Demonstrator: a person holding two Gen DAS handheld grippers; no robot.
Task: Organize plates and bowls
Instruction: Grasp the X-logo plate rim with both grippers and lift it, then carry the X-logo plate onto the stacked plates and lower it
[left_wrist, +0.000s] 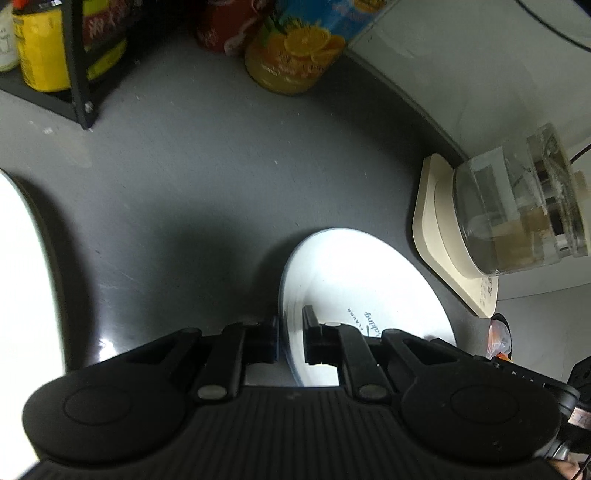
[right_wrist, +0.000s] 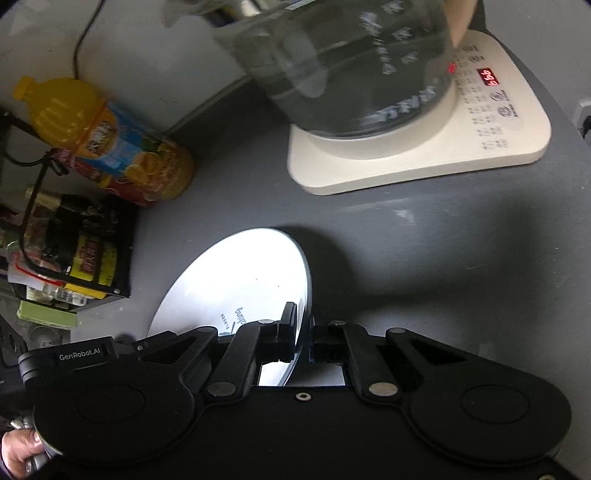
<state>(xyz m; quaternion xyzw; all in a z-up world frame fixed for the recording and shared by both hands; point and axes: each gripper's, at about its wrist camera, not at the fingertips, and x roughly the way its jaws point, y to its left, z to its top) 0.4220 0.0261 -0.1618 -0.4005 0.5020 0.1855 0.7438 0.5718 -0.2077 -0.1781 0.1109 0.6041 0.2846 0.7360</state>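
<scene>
Both grippers' fingers pinch opposite rims of one white plate: left gripper at lower centre, right gripper likewise. Plate seems lifted off the grey counter. Raise both hands evenly, clear of the kettle.

The left tool pinches the left rim of a white plate tilted above the grey table; a kettle stands right, bottles far.
</scene>
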